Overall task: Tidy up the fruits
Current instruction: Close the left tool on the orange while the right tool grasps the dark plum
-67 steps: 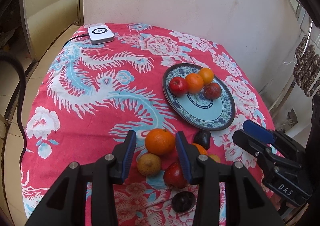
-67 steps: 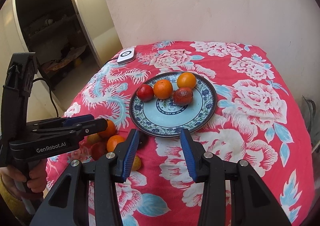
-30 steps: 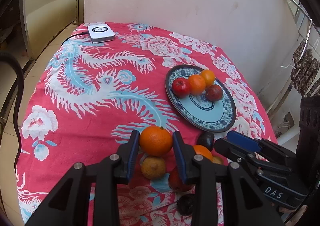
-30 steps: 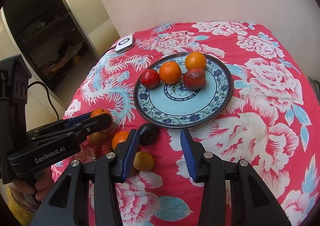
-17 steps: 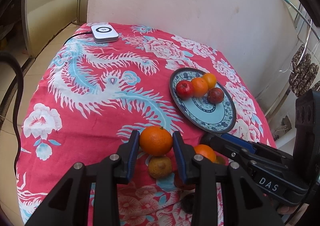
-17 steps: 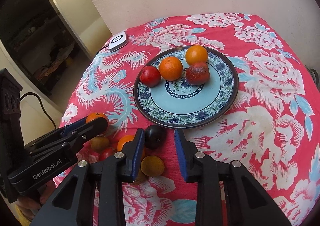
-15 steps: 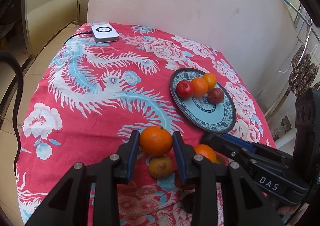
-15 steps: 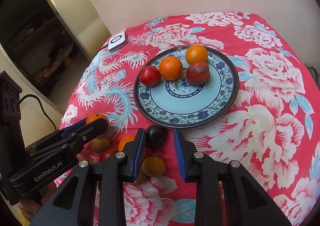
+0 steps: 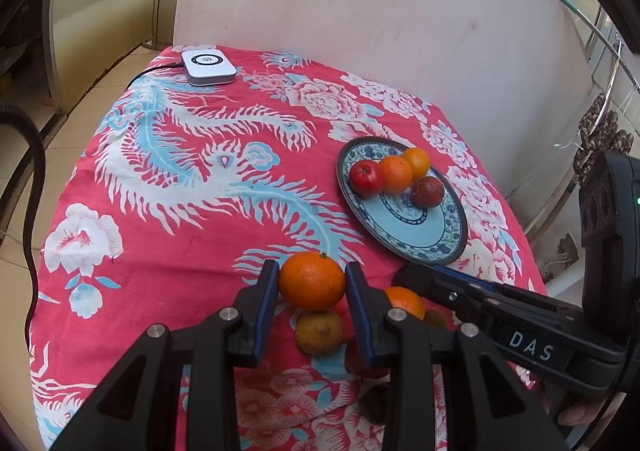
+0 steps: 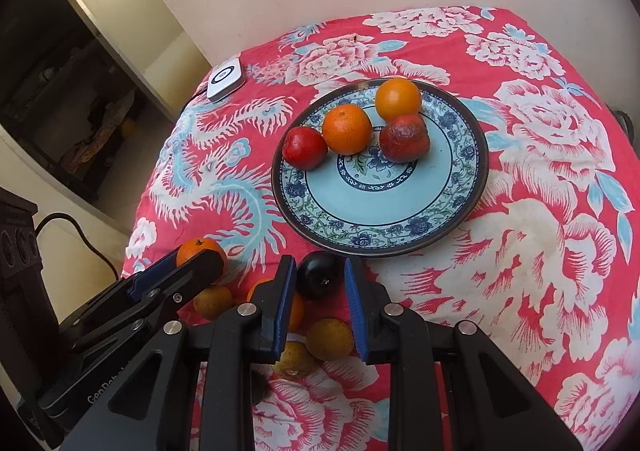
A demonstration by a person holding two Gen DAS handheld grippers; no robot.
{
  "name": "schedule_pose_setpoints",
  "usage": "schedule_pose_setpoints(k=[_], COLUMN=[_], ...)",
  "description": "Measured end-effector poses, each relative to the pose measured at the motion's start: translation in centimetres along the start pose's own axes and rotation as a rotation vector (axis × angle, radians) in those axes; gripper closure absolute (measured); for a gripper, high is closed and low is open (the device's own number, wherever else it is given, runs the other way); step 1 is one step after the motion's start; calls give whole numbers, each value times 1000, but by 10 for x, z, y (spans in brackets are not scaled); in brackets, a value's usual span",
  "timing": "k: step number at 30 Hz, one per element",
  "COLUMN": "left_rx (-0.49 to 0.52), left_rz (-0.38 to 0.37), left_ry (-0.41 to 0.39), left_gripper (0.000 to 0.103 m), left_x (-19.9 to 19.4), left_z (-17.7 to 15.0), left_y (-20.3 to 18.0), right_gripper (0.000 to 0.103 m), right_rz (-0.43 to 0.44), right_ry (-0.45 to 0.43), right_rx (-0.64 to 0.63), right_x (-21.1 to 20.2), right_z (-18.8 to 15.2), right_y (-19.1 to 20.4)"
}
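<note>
I am counting four fruits on the round blue-and-white patterned ceramic plate (image 10: 472,187): two oranges, one smooth red fruit and one wrinkled dark-red fruit, grouped at the plate's far side. Near the table's front edge, on the red floral tablecloth (image 9: 160,179), I am seeing a loose group: one large round orange (image 9: 312,280), one smaller orange (image 9: 406,301), two yellow-brown round fruits, one glossy dark round plum-like fruit (image 10: 318,280) and a brownish fruit partly hidden under the right gripper. One white rectangular device (image 9: 208,67) is lying at the far corner.

The large round orange is bright, dimpled, with a small green stem nub on top. I am holding it clenched in the left black two-finger gripper with blue pads (image 9: 312,283), both pads pressing its sides, above a yellow-brown fruit.

The right black two-finger gripper with blue pads (image 10: 320,283) is standing narrowed around the dark fruit, just in front of the plate's near rim. The left pad is touching the fruit; I cannot tell whether the right pad is.
</note>
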State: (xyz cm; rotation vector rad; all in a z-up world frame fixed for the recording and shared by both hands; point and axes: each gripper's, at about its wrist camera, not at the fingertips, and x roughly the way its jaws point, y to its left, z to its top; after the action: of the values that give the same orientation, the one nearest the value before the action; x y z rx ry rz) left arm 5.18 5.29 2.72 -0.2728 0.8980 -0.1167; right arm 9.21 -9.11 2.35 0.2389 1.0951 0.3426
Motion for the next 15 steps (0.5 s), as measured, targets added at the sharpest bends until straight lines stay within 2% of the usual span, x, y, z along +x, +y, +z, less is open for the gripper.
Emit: schedule_pose_setpoints(k=[7,15], left_rx=[-2,2], left_rz=[2,6], left_ry=[-2,-13], left_gripper=[68,67], left_x=[-1,-7], left_z=[0,2], left_y=[0,-4], right_gripper=[81,81], right_rz=[50,79], right_ry=[3,-52], right_rx=[69,57], right_x=[-1,-20], right_z=[-1,0], right_y=[-9,-13])
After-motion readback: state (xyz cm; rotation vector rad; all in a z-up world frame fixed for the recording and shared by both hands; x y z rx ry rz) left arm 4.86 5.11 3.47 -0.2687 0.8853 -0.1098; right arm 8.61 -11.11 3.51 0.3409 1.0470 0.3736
